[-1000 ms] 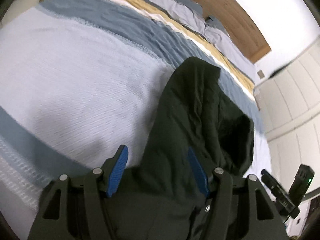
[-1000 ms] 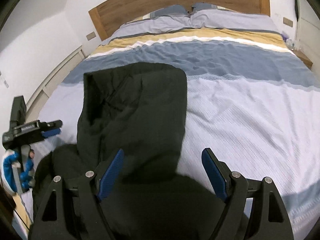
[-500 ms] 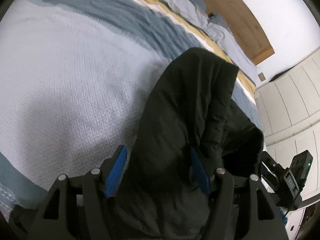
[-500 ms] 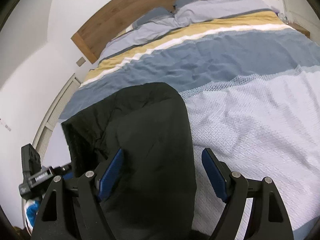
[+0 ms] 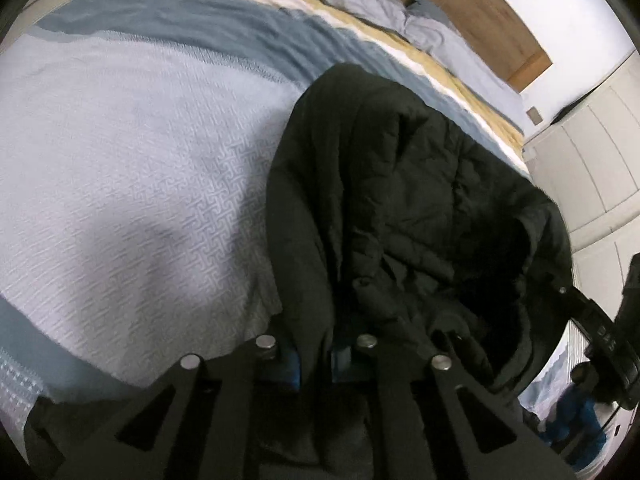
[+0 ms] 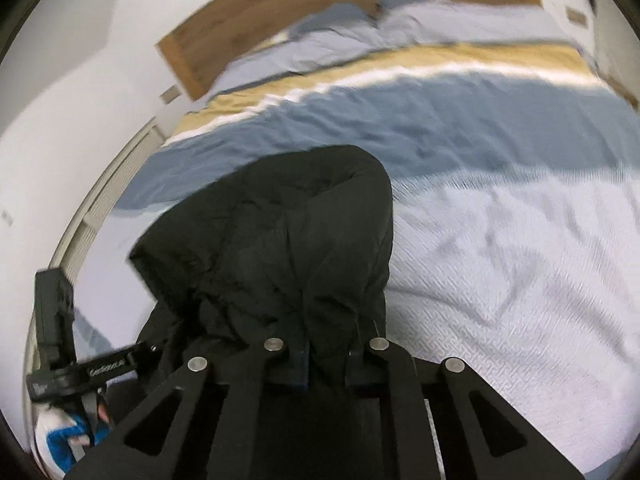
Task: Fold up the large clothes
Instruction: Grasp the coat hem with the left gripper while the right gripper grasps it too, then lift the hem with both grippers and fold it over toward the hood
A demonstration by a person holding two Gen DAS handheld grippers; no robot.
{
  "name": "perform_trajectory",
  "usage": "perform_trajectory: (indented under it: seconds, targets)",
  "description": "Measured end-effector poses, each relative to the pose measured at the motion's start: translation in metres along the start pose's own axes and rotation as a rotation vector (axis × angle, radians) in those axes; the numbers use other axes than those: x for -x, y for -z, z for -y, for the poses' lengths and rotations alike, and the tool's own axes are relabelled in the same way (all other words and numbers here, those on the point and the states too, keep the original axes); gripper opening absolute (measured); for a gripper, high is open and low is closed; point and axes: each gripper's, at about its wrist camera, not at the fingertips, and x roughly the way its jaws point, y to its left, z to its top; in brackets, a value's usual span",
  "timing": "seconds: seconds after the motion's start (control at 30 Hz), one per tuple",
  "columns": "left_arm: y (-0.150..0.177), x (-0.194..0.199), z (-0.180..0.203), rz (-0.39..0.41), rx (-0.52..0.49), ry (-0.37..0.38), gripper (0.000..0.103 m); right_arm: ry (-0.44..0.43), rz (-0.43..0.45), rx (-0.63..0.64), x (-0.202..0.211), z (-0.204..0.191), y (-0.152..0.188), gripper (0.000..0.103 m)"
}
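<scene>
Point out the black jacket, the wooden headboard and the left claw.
black jacket (image 5: 420,184): left wrist view, on its quilted upper panel.
wooden headboard (image 6: 320,12): right wrist view, on the middle of the board.
left claw (image 5: 314,354): left wrist view, midway between its fingertips, closed on the jacket.

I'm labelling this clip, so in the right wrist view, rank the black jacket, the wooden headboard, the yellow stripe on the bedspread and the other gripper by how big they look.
1. black jacket, though nearness to the camera inflates it
2. wooden headboard and yellow stripe: too alike to rank
3. left gripper, smallest, partly cut off at the picture's edge
</scene>
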Motion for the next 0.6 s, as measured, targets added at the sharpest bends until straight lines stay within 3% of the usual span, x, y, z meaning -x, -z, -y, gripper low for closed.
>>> perform_trajectory:
  seconds: [0.2,0.37,0.43,0.6]
  targets:
    - [0.039,0.057,-0.016,0.028,0.022,0.05,0.008,-0.071,0.075,0.213,0.075,-0.046,0.022,0.01]
    - [0.096,0.111,-0.039,0.056,0.025,0.118,0.008,-0.156,0.133,0.33,0.147,-0.076,0.079,0.01]
    - [0.119,0.126,-0.051,0.049,0.035,0.138,0.008,-0.181,0.137,0.345,0.167,-0.08,0.102,0.01]
    - [0.172,0.145,-0.08,0.012,0.056,0.096,0.004,-0.179,0.081,0.291,0.185,-0.059,0.164,0.01]
